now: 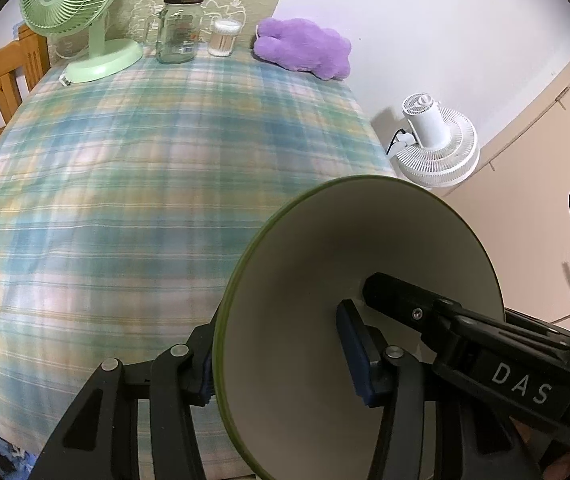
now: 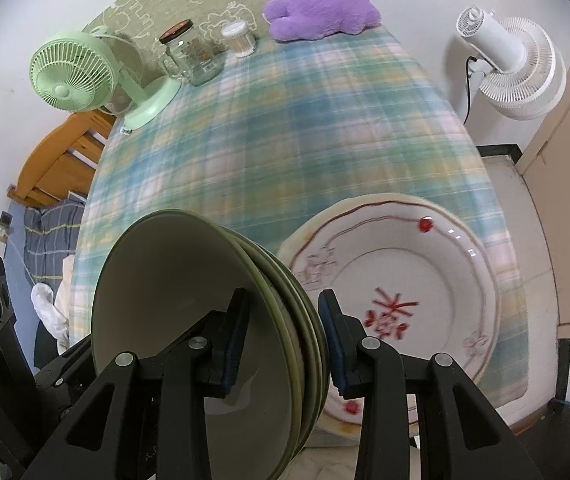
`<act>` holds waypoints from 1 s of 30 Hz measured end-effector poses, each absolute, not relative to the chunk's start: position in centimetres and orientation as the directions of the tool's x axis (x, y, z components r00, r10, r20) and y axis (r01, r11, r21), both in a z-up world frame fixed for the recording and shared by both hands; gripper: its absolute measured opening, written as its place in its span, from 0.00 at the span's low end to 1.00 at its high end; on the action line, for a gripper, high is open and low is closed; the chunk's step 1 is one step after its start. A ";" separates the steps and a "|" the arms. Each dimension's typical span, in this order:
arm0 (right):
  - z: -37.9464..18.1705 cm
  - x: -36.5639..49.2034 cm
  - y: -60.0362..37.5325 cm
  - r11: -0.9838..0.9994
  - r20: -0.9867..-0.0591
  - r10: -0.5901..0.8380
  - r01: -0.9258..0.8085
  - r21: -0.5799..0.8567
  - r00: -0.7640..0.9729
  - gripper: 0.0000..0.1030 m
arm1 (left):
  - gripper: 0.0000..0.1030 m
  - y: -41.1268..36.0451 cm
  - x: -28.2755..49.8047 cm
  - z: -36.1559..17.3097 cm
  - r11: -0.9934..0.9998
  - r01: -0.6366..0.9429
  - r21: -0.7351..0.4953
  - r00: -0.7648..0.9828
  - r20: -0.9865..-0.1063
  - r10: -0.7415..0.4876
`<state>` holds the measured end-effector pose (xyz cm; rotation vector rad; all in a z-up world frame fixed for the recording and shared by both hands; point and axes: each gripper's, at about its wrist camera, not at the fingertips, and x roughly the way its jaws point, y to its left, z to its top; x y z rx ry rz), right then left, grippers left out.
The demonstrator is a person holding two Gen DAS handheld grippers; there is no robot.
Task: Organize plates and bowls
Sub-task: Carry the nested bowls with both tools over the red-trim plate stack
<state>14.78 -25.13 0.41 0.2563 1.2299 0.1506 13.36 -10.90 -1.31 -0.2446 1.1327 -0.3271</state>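
My left gripper is shut on the rim of a cream bowl with a green edge, held tilted above the near right part of the plaid-covered table. The right gripper's finger reaches into that bowl. In the right wrist view my right gripper is shut on the rims of a nested stack of green-edged bowls. A white plate with red flower print lies on the table just right of the stack.
At the table's far edge stand a green desk fan, a glass jar, a cotton-swab tub and a purple plush. A white fan stands off the right side. A wooden chair is at the left.
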 end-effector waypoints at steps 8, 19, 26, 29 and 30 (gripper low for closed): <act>0.2 15.3 -28.8 0.961 -0.912 0.258 0.007 0.275 0.318 0.37 | 0.49 -14.4 13.6 -1.7 0.928 0.106 -0.356 0.385 -0.846 -0.369; -1.4 15.9 -32.8 0.966 -0.931 0.249 0.003 0.260 0.268 0.37 | 0.49 -18.4 14.1 -3.7 0.923 0.066 -0.379 0.345 -0.860 -0.377; -3.2 16.6 -34.4 0.969 -0.947 0.242 0.003 0.249 0.211 0.37 | 0.48 -19.9 14.5 -5.3 0.923 0.033 -0.383 0.307 -0.875 -0.374; -3.4 16.9 -34.7 0.969 -0.947 0.241 -0.005 0.246 0.210 0.37 | 0.48 -20.3 14.8 -5.3 0.929 0.032 -0.370 0.319 -0.877 -0.360; -3.5 17.0 -34.7 0.970 -0.947 0.241 -0.006 0.245 0.211 0.37 | 0.48 -20.4 14.9 -5.2 0.930 0.030 -0.366 0.322 -0.877 -0.356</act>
